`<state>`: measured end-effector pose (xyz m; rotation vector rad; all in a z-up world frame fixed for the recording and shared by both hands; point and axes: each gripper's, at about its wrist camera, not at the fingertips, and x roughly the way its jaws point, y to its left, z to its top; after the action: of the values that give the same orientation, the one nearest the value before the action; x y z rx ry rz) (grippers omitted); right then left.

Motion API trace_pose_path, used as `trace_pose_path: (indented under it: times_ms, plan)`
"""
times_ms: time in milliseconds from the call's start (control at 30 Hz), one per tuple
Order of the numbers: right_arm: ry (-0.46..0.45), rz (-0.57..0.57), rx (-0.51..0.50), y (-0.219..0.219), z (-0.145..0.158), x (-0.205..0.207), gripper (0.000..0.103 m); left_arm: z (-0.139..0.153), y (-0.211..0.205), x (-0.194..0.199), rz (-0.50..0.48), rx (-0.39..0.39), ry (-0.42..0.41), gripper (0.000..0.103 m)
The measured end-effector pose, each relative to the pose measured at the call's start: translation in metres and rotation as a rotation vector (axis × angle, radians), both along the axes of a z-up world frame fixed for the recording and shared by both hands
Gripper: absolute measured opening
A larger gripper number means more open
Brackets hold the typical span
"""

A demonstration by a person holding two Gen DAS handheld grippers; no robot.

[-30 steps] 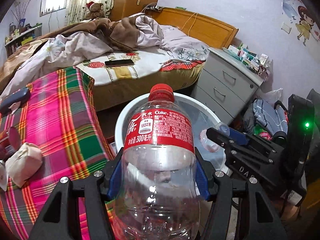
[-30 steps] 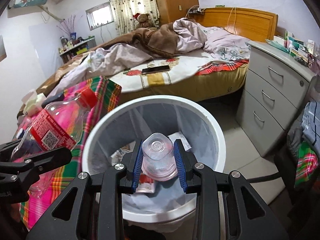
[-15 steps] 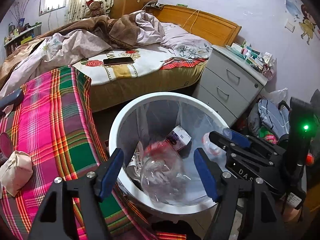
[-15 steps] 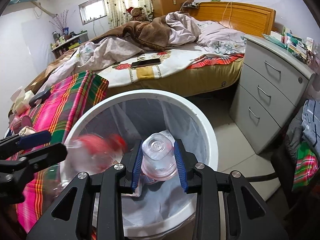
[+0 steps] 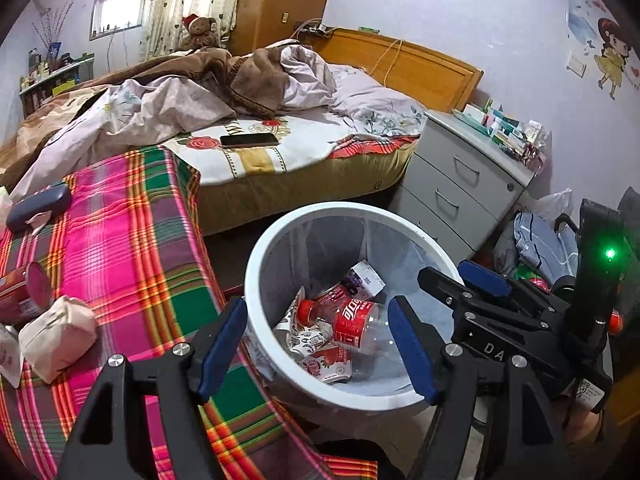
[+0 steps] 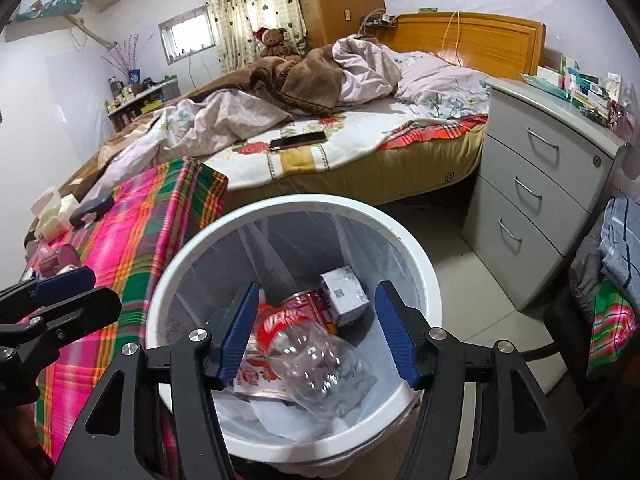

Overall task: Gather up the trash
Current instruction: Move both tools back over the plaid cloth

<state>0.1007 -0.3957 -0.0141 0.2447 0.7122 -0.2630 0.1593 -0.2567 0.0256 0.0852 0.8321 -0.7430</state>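
Observation:
A white trash bin stands on the floor below both grippers. Inside lies a clear Coke bottle with a red label, a small white carton, and printed wrappers. My left gripper is open and empty above the bin's near rim. My right gripper is open and empty over the bin; it also shows at the right of the left wrist view. The clear cup is not visible now.
A plaid-covered table lies left of the bin with a tissue pack, a red can and a dark case. A bed with a phone is behind. A grey drawer unit stands right.
My left gripper opened and dropped the Coke bottle into the bin. My right gripper then opened and released the clear cup it held over the bin.

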Motion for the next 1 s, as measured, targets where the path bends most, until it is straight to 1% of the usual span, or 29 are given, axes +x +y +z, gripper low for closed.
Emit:
trace_pose_path:
  times_ms: [100, 233, 300, 433, 533, 633, 867, 1000]
  plan:
    - [-0.014, 0.011, -0.002, 0.006, 0.004, -0.002, 0.062, 0.004, 0.01, -0.003, 0.02, 0.007, -0.024, 0.075]
    - [-0.028, 0.023, -0.012, 0.017, 0.008, -0.003, 0.062, 0.007, 0.026, -0.005, 0.048, -0.007, -0.025, 0.075]
    - [-0.035, 0.033, -0.01, 0.023, 0.011, -0.003, 0.062, 0.008, 0.034, -0.008, 0.06, 0.004, -0.048, 0.075]
    - [-0.049, 0.05, -0.018, 0.036, 0.014, -0.004, 0.062, 0.009, 0.054, -0.01, 0.095, -0.009, -0.043, 0.075]
    - [-0.054, 0.066, -0.016, 0.048, 0.015, -0.003, 0.062, 0.01, 0.069, -0.013, 0.124, 0.01, -0.069, 0.075]
    - [-0.063, 0.093, -0.016, 0.061, 0.016, 0.0, 0.062, 0.009, 0.085, -0.013, 0.147, 0.004, -0.059, 0.075]
    - [-0.065, 0.143, -0.008, 0.086, 0.014, 0.008, 0.062, 0.008, 0.122, -0.014, 0.208, 0.004, -0.073, 0.075]
    - [-0.068, 0.182, -0.012, 0.107, 0.015, 0.013, 0.062, 0.006, 0.148, -0.011, 0.255, -0.002, -0.072, 0.075]
